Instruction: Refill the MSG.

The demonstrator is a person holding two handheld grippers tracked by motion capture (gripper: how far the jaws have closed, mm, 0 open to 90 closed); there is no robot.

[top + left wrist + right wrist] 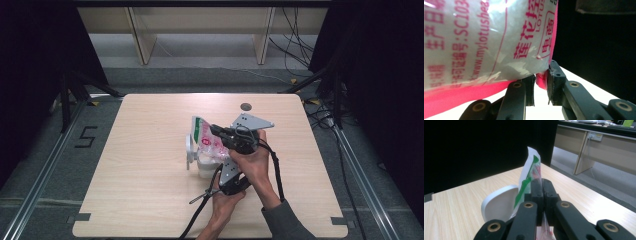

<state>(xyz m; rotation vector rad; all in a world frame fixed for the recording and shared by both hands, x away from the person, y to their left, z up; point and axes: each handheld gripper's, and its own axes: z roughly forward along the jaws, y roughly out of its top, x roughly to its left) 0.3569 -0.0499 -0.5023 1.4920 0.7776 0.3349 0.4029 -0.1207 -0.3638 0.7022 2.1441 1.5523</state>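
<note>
A clear plastic bag [207, 137] with pink and green print and white contents hangs over a white tub [204, 169] near the table's middle. The tub's hinged lid [189, 147] stands open on its left. My right gripper [214, 129], with the grey plate on top, points left and is shut on the bag's upper edge [531, 162]. From below, my left gripper [223, 165] is shut on the bag's pink lower seam [541, 81]. In the left gripper view the bag [486, 37] hangs close above the jaws. The white lid [499, 205] sits left of the right jaws.
The light wooden table [150, 200] has a round grey grommet [245, 106] near its far edge. A black cable [200, 212] trails off the front edge by the person's forearms. Dark curtains flank both sides, and desk legs [142, 40] stand beyond.
</note>
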